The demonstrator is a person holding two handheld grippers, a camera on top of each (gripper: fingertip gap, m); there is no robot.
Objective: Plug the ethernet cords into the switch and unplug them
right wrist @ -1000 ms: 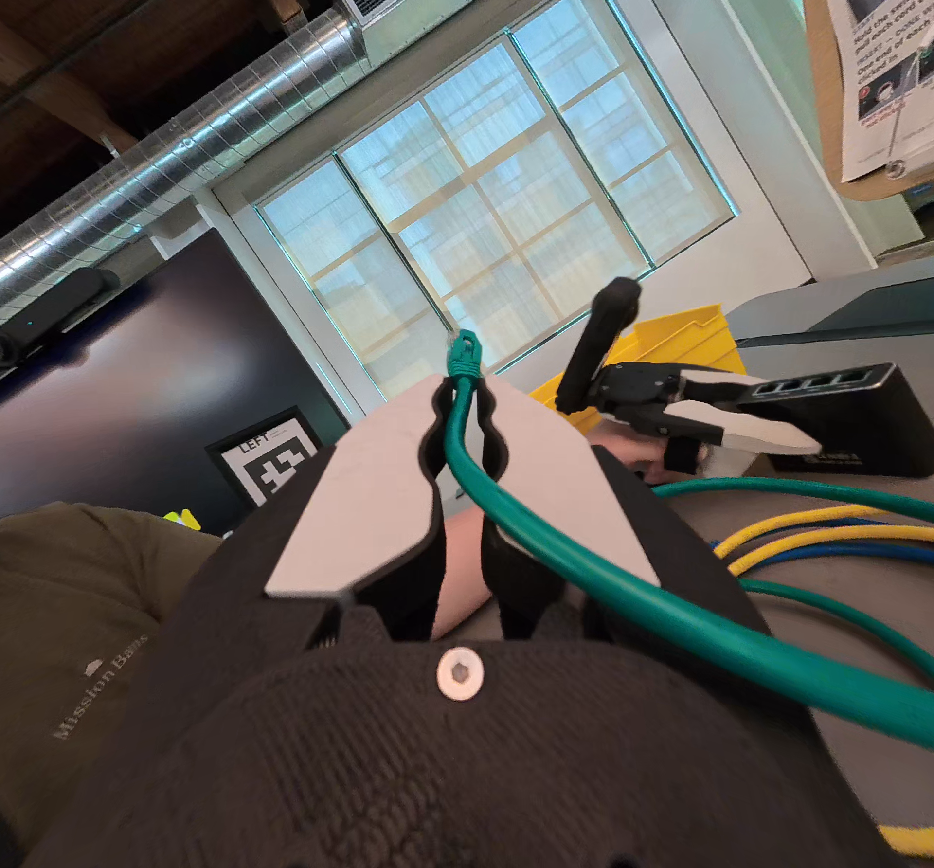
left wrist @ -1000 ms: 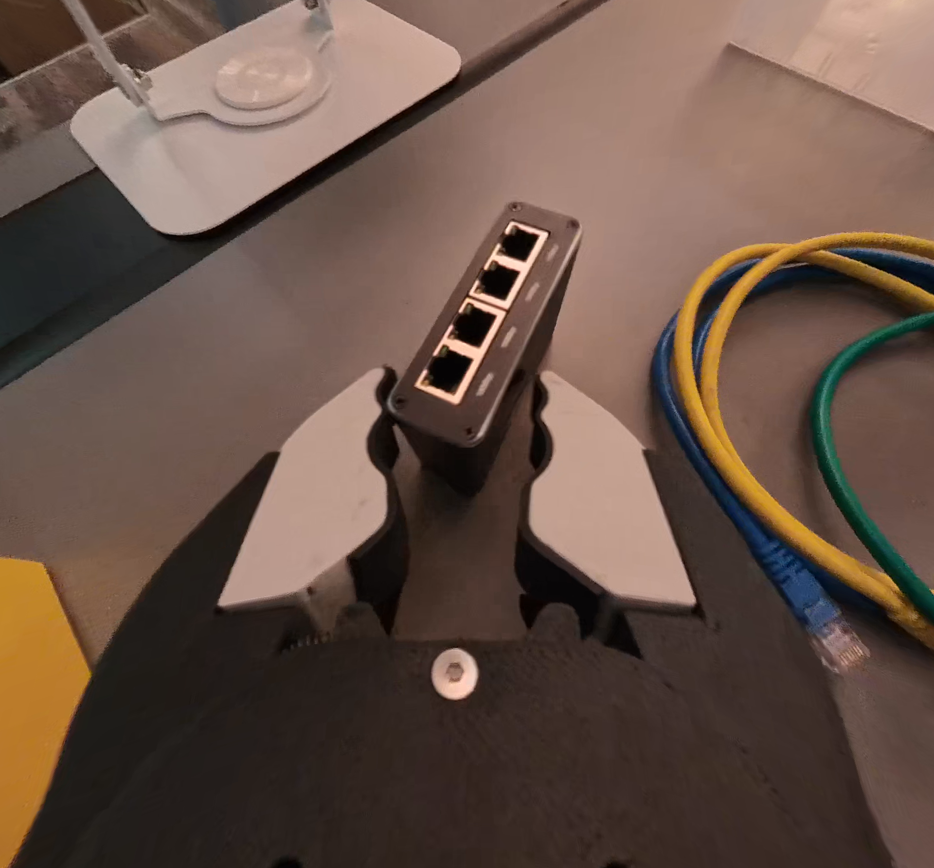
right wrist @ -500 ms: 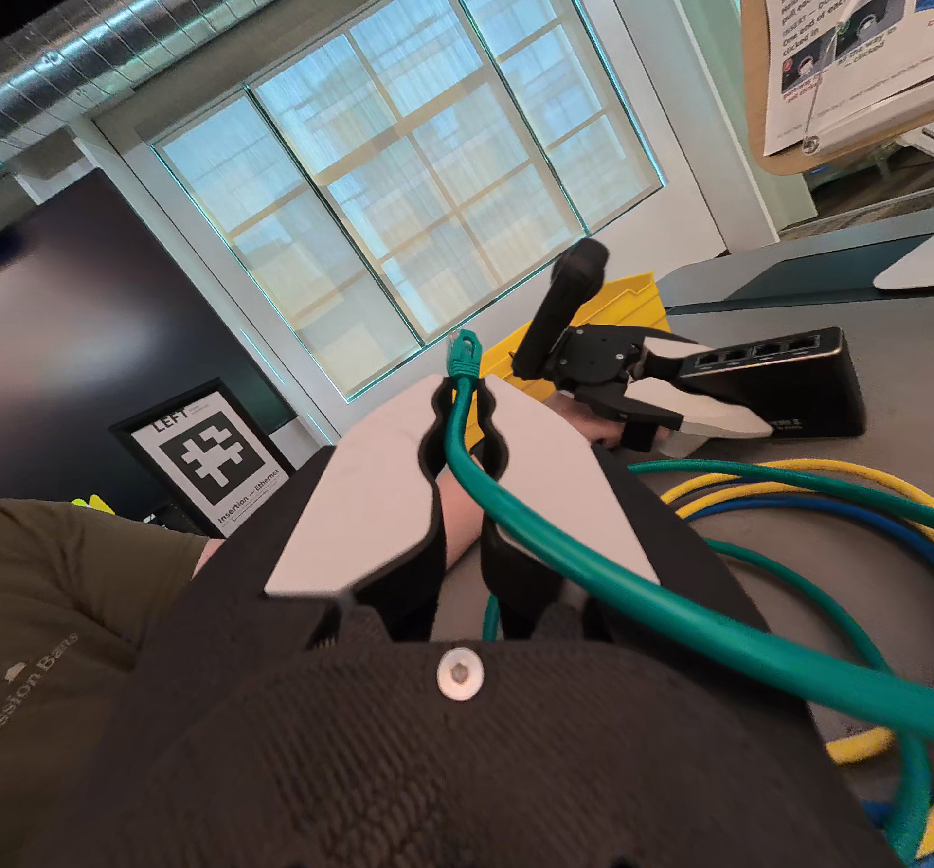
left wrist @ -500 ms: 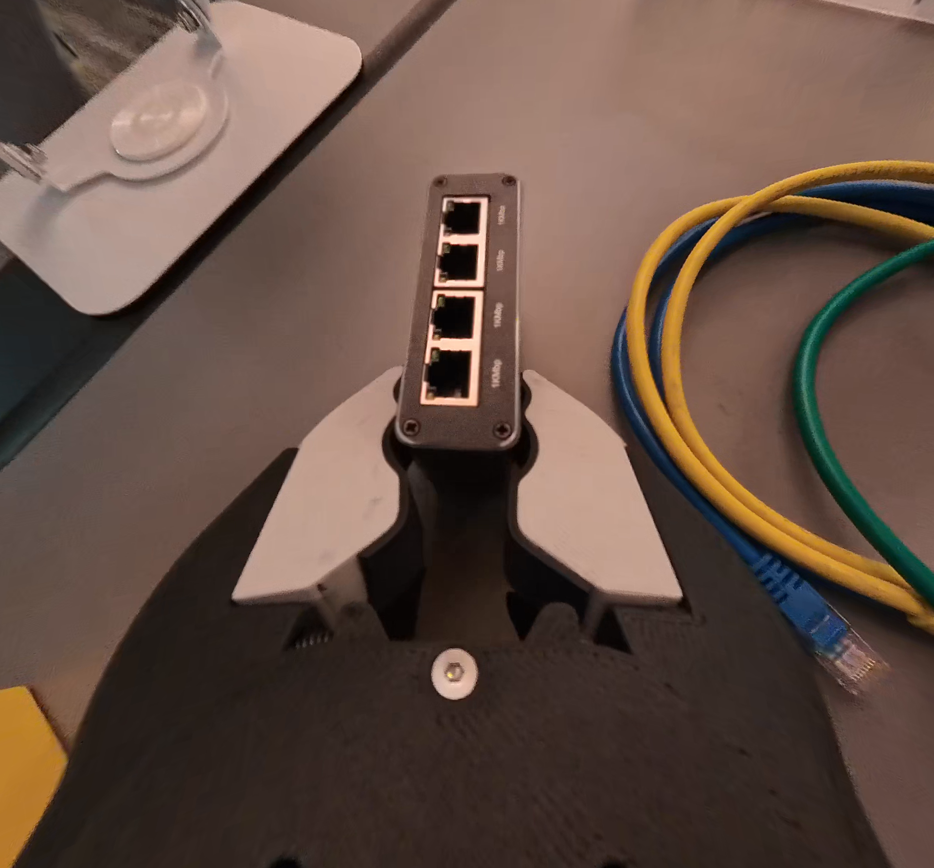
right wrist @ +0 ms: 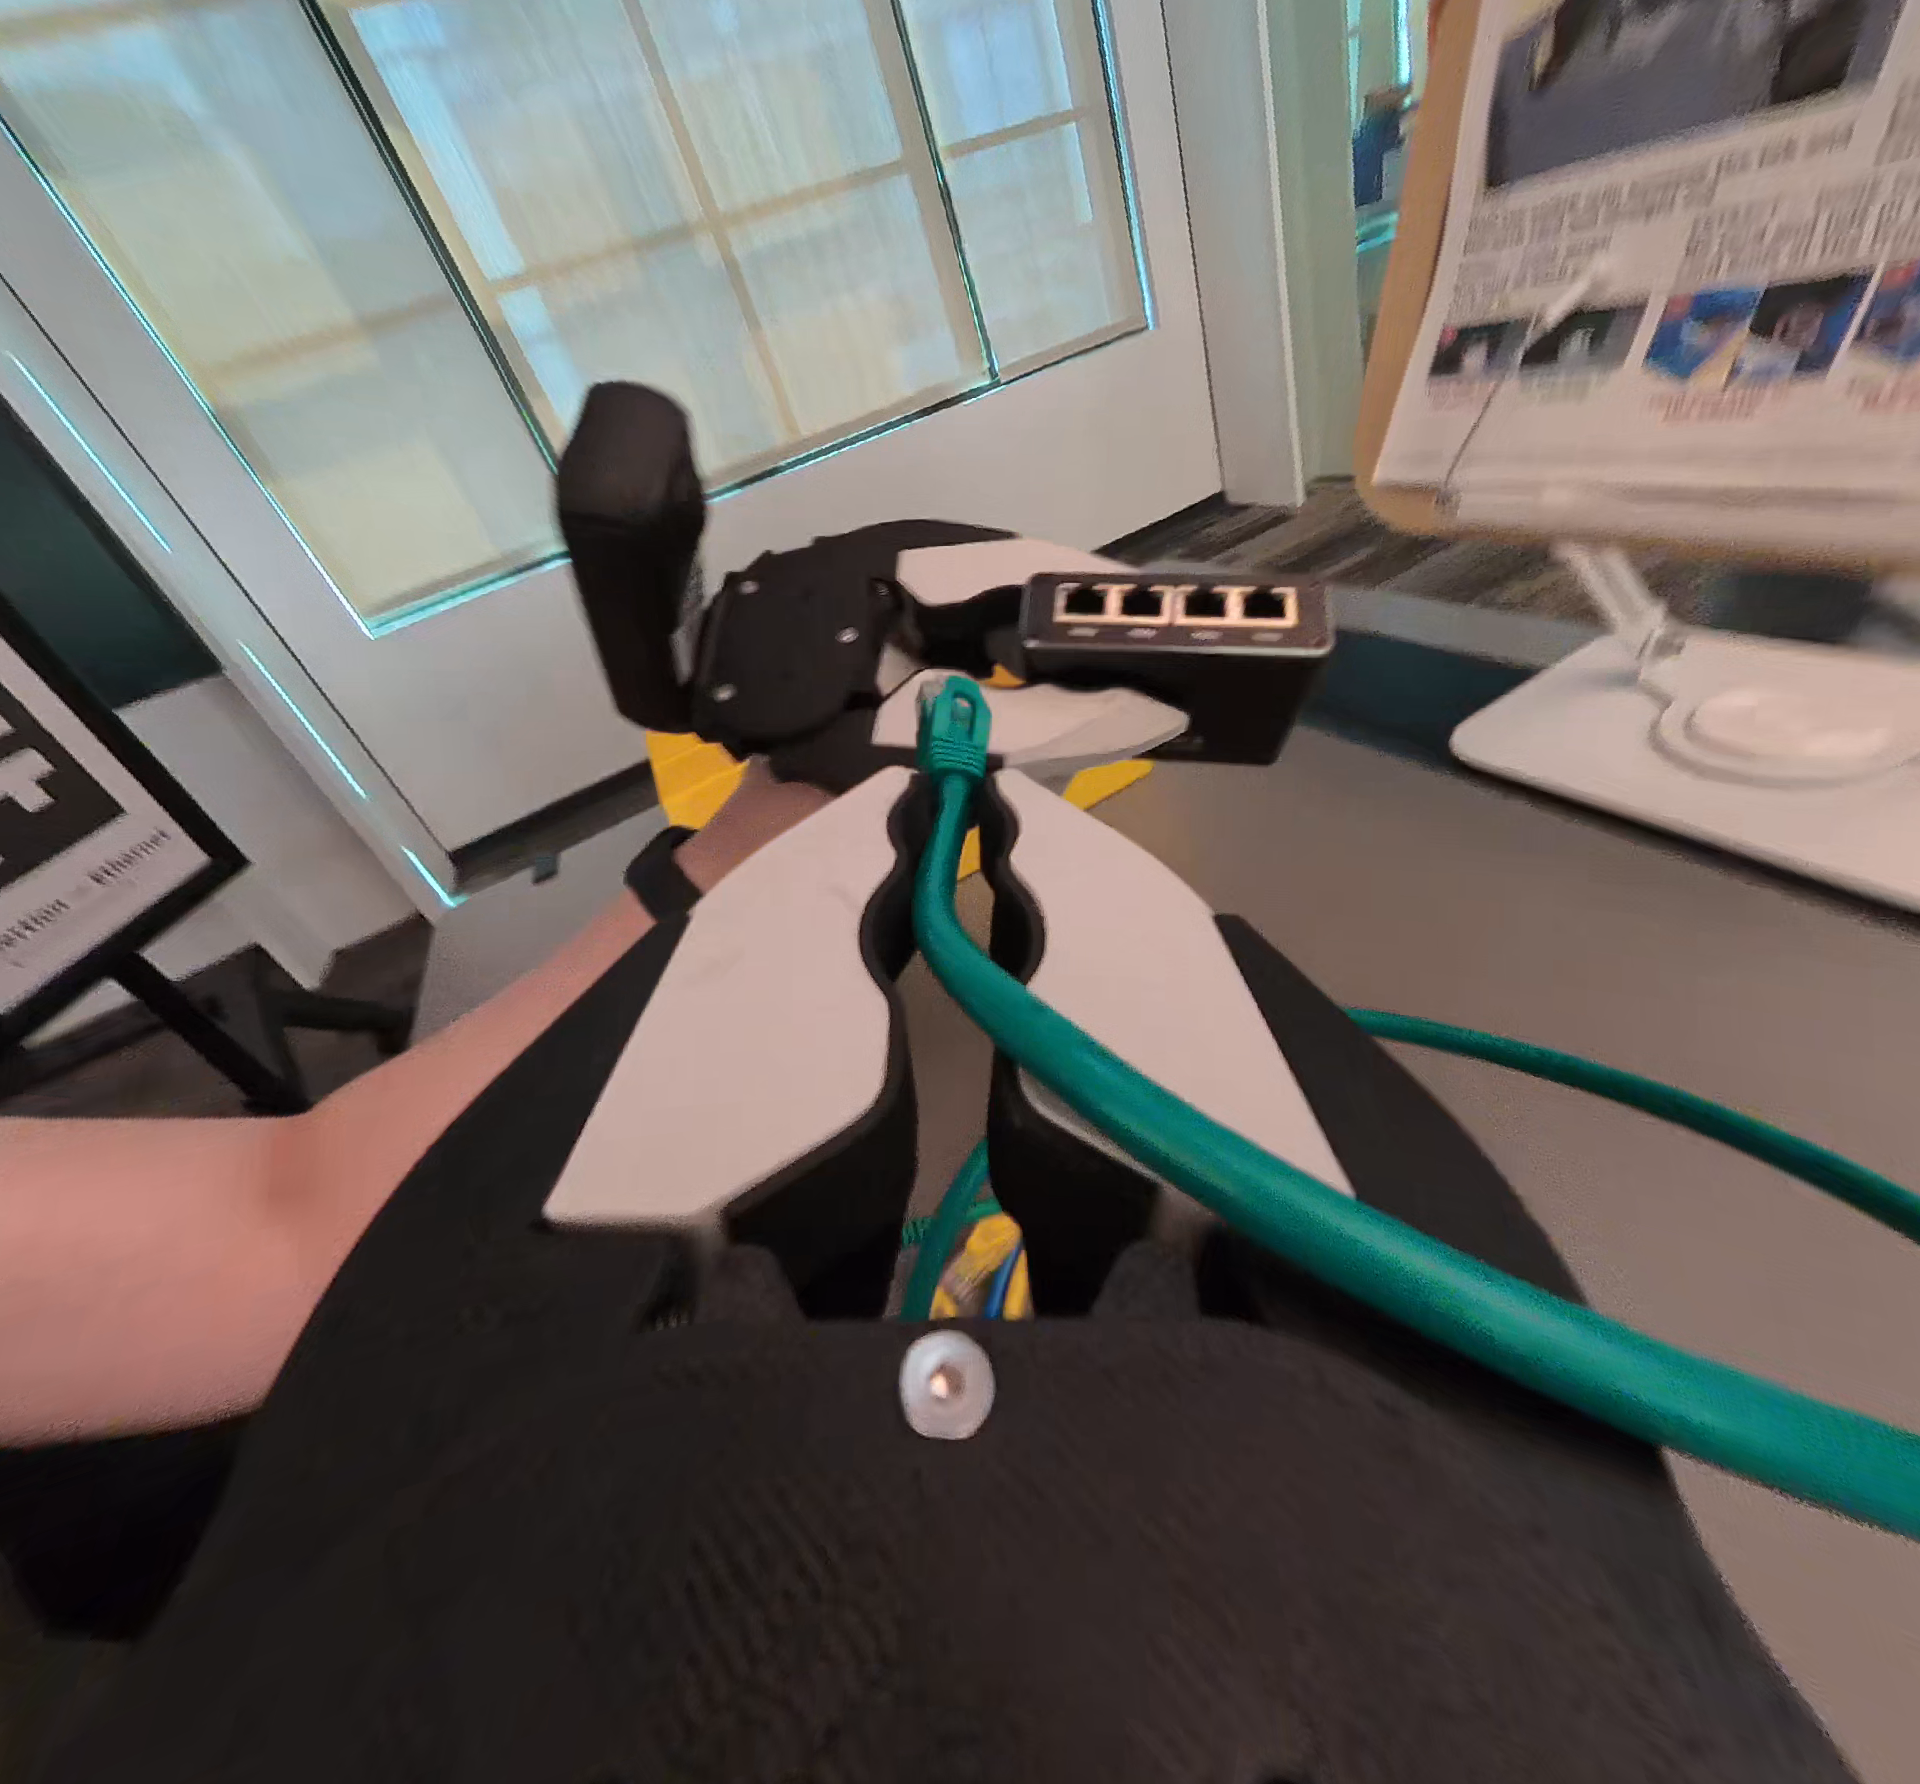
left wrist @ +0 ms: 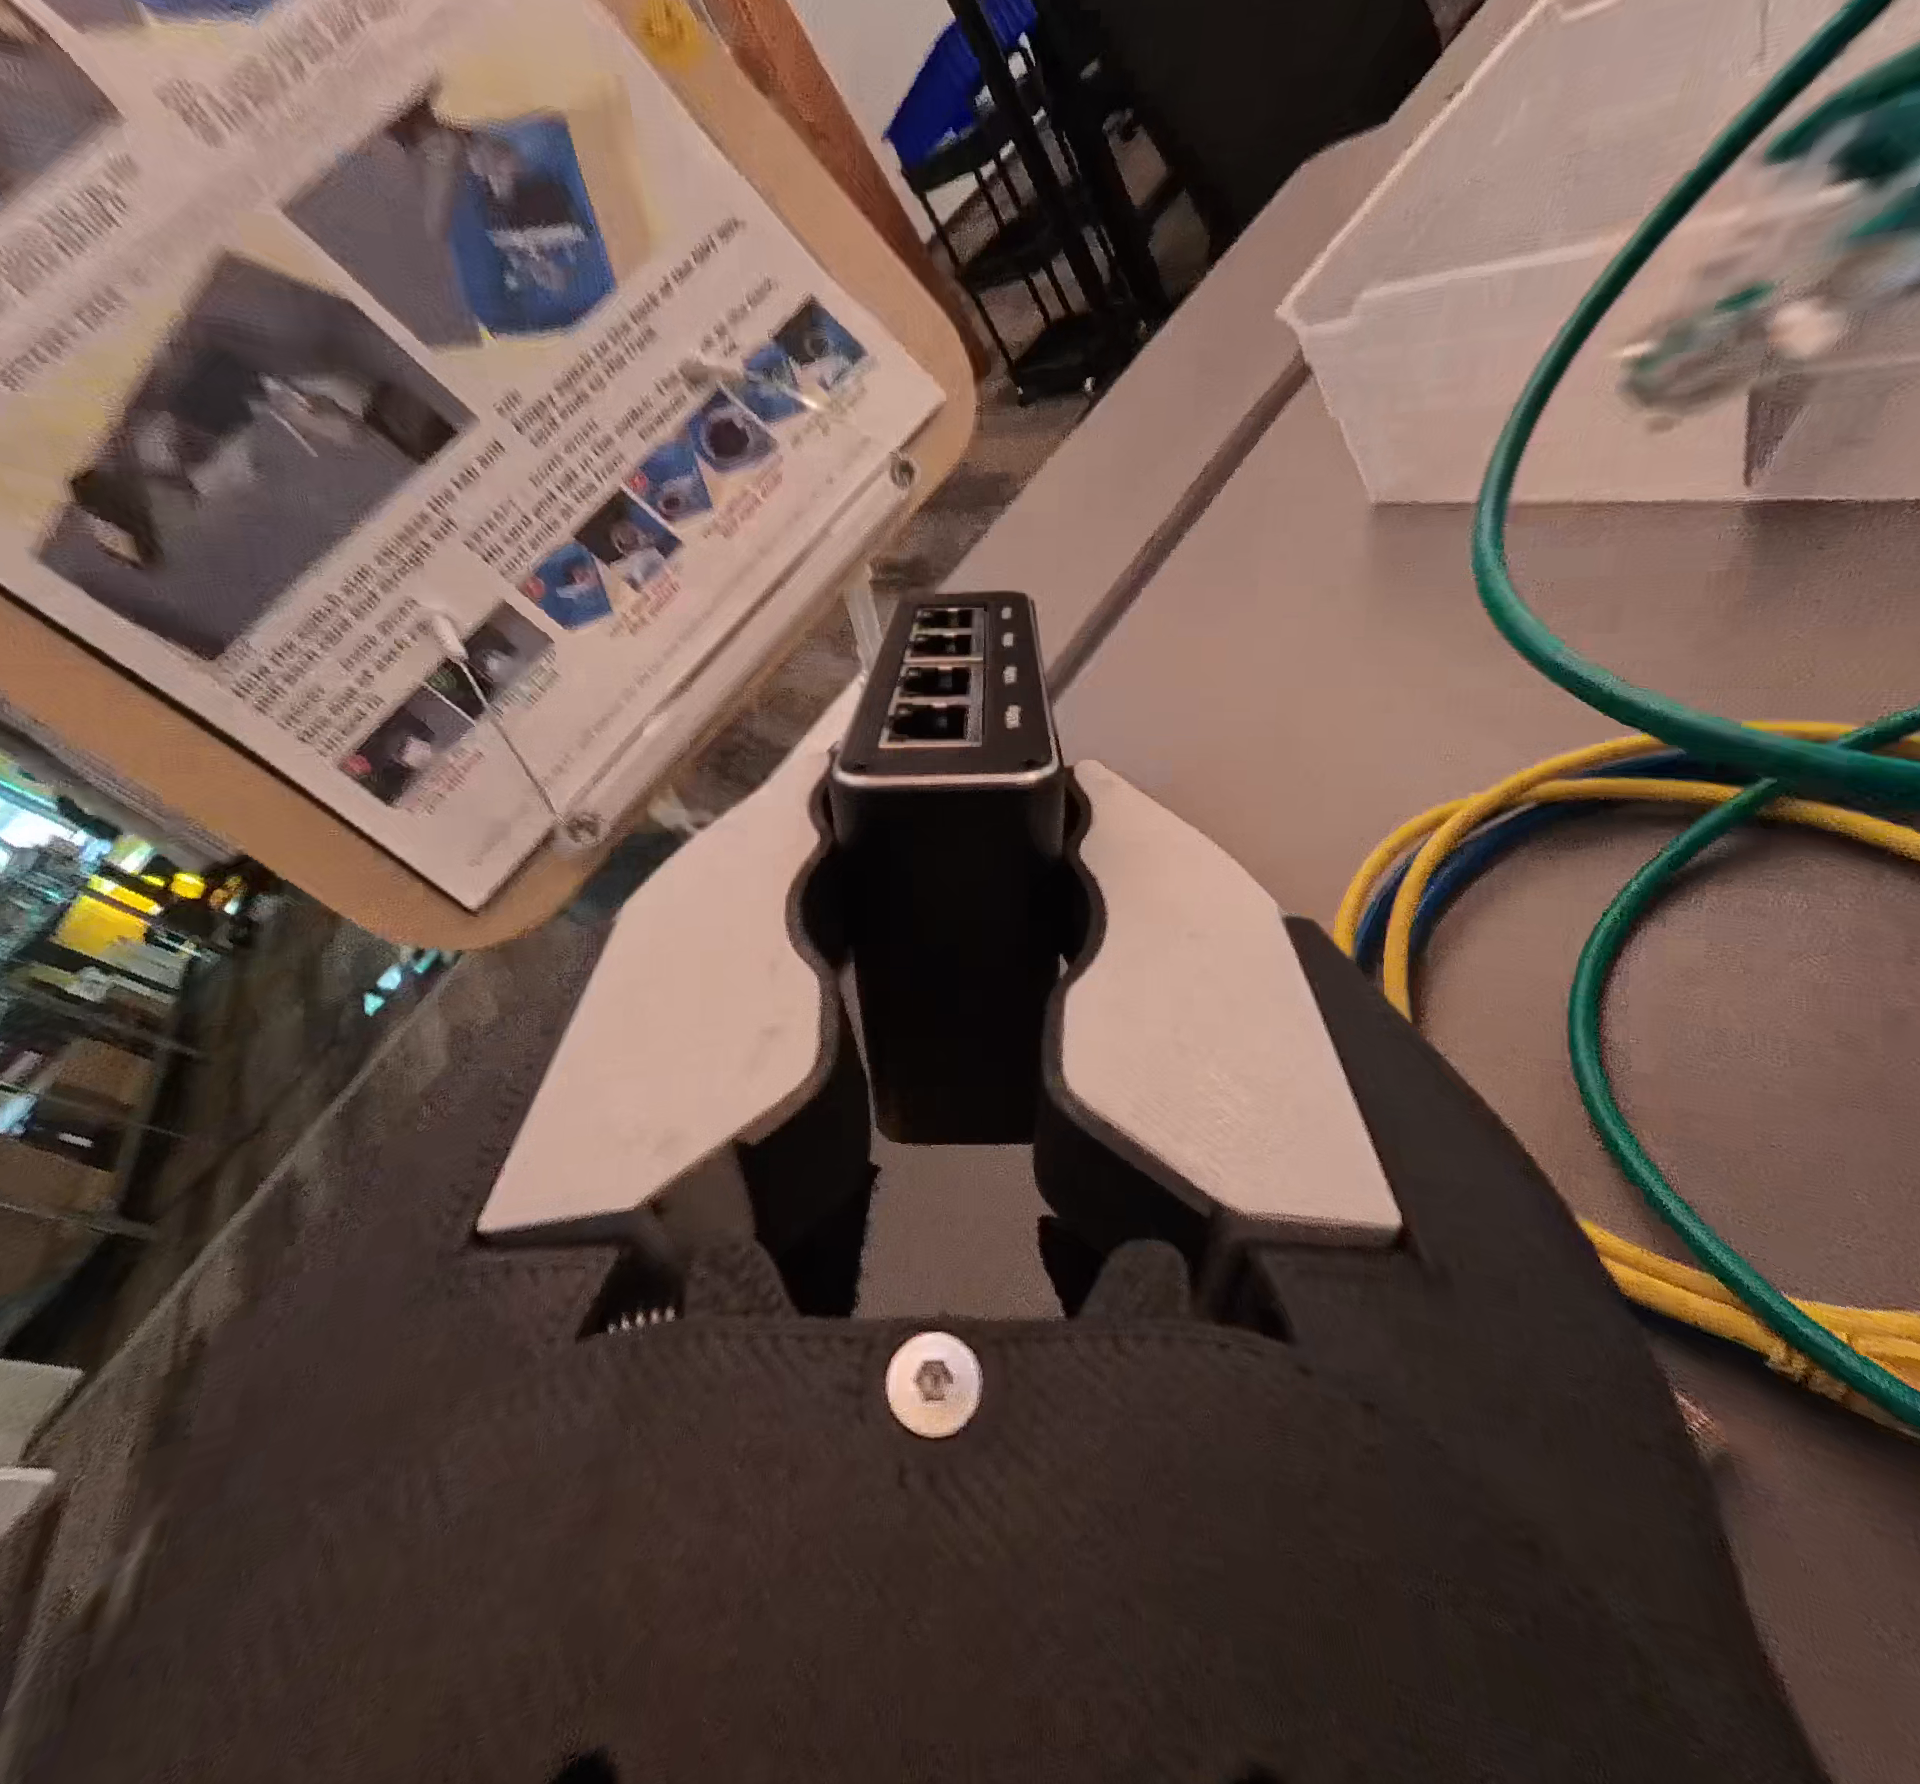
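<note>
You have lifted the switch [left wrist: 948,861] off the bench [left wrist: 1558,612]; left gripper [left wrist: 948,799] jaws clamp it. Right gripper [right wrist: 948,778] jaws pinch the green cord [right wrist: 1195,1100], plug near the ports

A sheet of printed instructions [left wrist: 416,363] on a tan clipboard is held above the grey tabletop [left wrist: 1558,612] by a white stand [right wrist: 1704,747]. A clear plastic bin [left wrist: 1538,363] is seen at the tabletop's far side. A large paned window [right wrist: 623,207] and a framed black-and-white sign [right wrist: 73,820] are seen behind.
</note>
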